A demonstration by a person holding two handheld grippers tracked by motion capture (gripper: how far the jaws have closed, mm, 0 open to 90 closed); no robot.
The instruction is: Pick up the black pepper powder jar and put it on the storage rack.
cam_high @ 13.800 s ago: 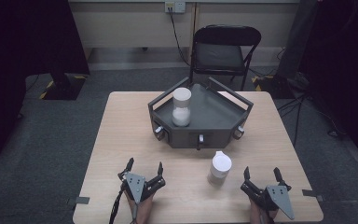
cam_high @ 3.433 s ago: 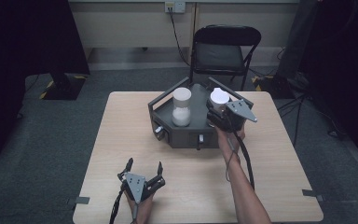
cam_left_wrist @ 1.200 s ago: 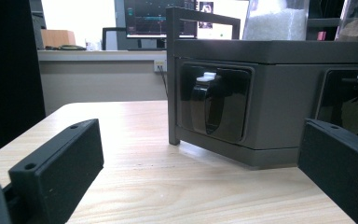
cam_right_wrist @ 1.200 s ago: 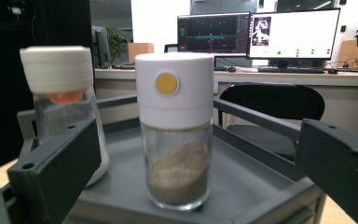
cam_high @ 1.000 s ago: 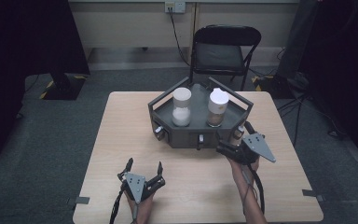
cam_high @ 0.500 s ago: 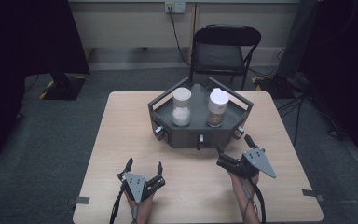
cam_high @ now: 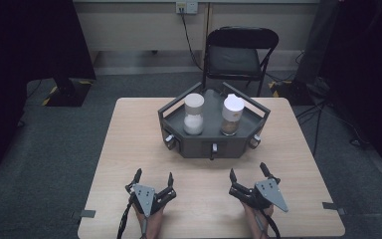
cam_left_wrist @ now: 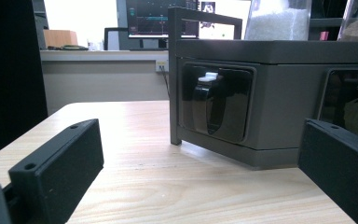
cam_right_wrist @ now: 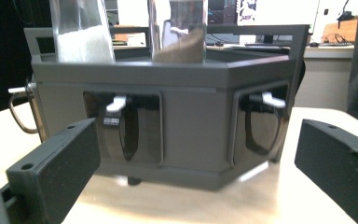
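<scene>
Both jars in tray, grippers parked at near edge.
Right gripper [cam_high: 247,175] and left gripper [cam_high: 152,178] both gape empty; brown-filled jar [cam_high: 232,114] stands upright, straight ahead of the right, in the tray [cam_high: 214,145].

Grey carpet [cam_high: 54,149] — black folding chair [cam_high: 238,55]

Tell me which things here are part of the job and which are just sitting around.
Part of the job:
brown-filled jar
white-filled jar
grey tray holding both jars
left gripper and right gripper, both open and empty

Just around:
folding chair
wall socket
</scene>
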